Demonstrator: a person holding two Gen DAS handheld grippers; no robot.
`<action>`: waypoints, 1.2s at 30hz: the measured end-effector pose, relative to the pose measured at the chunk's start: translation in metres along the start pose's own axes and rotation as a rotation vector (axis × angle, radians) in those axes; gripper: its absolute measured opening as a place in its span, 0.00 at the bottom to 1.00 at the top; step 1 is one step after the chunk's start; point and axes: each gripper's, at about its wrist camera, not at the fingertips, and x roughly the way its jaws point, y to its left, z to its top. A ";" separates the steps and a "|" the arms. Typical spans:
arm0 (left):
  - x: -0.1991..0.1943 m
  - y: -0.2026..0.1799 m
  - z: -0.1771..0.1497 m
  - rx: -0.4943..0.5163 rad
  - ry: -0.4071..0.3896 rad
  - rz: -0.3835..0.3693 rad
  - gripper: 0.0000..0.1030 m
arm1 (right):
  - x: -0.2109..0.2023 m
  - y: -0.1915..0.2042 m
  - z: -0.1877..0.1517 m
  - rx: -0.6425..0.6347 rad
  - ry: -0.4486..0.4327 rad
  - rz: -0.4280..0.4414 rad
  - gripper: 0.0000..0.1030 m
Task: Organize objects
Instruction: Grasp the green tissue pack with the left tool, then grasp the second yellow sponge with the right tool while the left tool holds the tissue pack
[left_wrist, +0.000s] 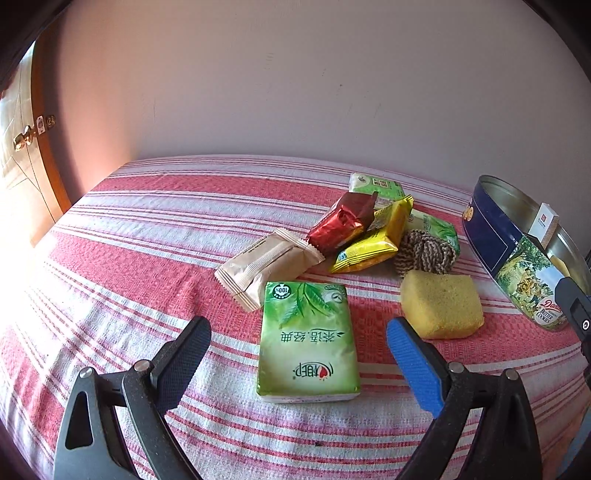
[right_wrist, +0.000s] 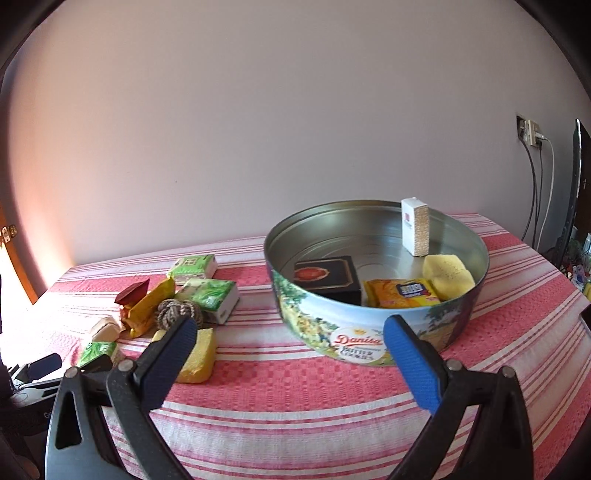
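A red-and-white striped woven cloth (left_wrist: 147, 236) covers the table, which stands against a plain pale wall (left_wrist: 295, 81); a wooden door with a brass knob (left_wrist: 23, 137) shows at the far left. Only the left wrist view shows the nearest green tissue pack (left_wrist: 307, 341) in full, lying flat on the cloth, with a beige sealed snack packet (left_wrist: 267, 264), a red foil packet (left_wrist: 341, 221), a yellow snack packet (left_wrist: 373, 243), a brown braided rope knot (left_wrist: 424, 253) and a yellow sponge block (left_wrist: 441, 304) beyond it. Only the right wrist view looks into the round metal cookie tin (right_wrist: 369, 345), which holds a black box (right_wrist: 327, 277), an orange biscuit packet (right_wrist: 400, 293), a second yellow sponge (right_wrist: 447, 275) and a small white box (right_wrist: 415, 225) standing upright. The left gripper (left_wrist: 298, 349) is spread wide, its fingers either side of the green pack without touching it. The right gripper (right_wrist: 288, 349) is likewise wide apart and empty, just in front of the tin.
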 end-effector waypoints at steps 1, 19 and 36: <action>0.004 0.002 0.000 -0.002 0.017 0.001 0.95 | 0.003 0.008 -0.002 -0.015 0.017 0.012 1.00; 0.026 0.030 0.006 0.010 0.105 0.011 0.66 | 0.066 0.066 -0.010 -0.054 0.289 0.079 1.00; 0.008 0.042 0.007 -0.049 0.017 -0.151 0.53 | 0.090 0.072 -0.013 -0.078 0.369 0.110 0.65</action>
